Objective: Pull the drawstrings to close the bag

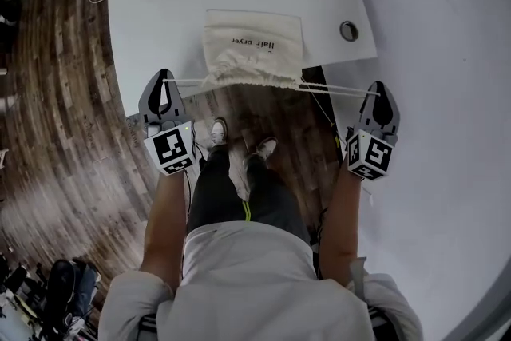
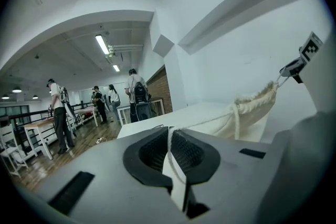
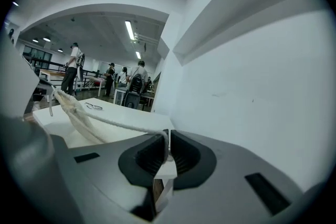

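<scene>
Your left claw (image 1: 166,81) and right claw (image 1: 378,90) each clench a thin drawstring (image 1: 335,89), your proper hold; the soft, light bag (image 1: 254,44) between them should gather easily

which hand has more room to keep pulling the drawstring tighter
Probably left. Both hold taut drawstrings, but the left gripper has open floor beside it, while the right gripper sits close to the white wall. The bag mouth looks nearly cinched.
</scene>
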Tool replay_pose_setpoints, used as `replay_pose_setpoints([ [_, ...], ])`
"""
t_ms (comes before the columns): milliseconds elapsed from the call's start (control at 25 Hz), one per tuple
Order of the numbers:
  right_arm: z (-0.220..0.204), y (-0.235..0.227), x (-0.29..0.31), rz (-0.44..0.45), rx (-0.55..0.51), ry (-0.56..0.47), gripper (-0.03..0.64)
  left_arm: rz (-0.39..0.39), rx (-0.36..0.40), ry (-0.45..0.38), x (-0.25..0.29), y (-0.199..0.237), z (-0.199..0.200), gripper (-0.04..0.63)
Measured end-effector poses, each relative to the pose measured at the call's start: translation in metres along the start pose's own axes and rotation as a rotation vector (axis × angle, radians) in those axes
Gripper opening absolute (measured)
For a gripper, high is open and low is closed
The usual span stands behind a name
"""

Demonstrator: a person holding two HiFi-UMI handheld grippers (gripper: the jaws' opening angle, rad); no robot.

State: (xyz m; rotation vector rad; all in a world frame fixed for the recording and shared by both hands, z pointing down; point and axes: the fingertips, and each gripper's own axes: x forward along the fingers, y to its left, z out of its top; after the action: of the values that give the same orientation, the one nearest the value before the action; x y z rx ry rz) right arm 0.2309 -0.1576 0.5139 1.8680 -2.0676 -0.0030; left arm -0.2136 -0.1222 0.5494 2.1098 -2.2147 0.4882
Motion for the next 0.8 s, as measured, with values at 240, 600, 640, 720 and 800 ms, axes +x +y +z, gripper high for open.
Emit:
replay_pose_setpoints([
  [240,0.038,-0.045,-0.031,-0.078,0.067,-0.038,0.037,0.029,-0.029,-0.023,-0.017,0.029,0.057,0.017],
  [600,0.086,-0.081,-0.053,-0.104,0.077,-0.135,0.038,0.062,-0.008,-0.075,-0.039,0.055,0.106,0.017],
  [640,0.088,-0.081,-0.054,-0.102,0.076,-0.137,0.038,0.065,-0.011,-0.08,-0.041,0.057,0.11,0.017],
  [720,0.09,-0.084,-0.057,-0.098,0.085,-0.14,0.038,0.069,0.01,-0.102,-0.046,0.06,0.121,0.017],
  [800,0.09,-0.09,-0.061,-0.096,0.096,-0.142,0.038,0.067,0.03,-0.125,-0.05,0.06,0.133,0.017],
])
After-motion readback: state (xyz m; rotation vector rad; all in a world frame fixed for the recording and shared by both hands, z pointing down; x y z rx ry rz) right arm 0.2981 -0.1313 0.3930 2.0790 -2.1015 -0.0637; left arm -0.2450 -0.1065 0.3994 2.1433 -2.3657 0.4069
